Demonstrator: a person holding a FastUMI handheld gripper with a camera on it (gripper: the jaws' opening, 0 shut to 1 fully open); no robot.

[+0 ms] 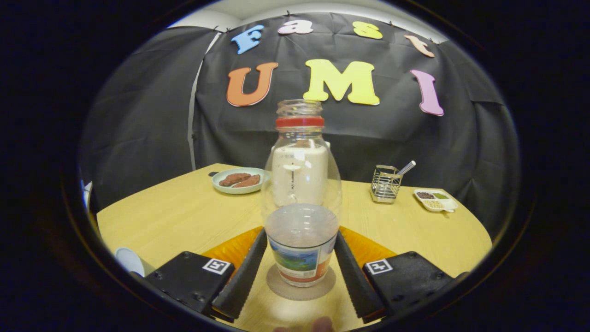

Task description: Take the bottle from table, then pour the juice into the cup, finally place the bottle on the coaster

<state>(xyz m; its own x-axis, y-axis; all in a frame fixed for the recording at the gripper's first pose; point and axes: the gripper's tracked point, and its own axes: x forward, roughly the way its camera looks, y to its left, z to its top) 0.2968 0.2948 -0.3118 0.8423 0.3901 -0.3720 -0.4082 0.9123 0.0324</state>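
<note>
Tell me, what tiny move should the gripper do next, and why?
Probably open the gripper a little and let go: the clear red-ringed bottle already stands upright on the round grey coaster, and both fingers seem to press its sides.

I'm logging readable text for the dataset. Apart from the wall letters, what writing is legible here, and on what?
Label on the bottle, gripped between both fingers: too blurred to read.
Square markers on the gripper: patterns, no text.

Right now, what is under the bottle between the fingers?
The bottle stands upright on a round coaster on the wooden table, with the gripper fingers against both its sides. The bottle's base covers the coaster's middle.
</note>
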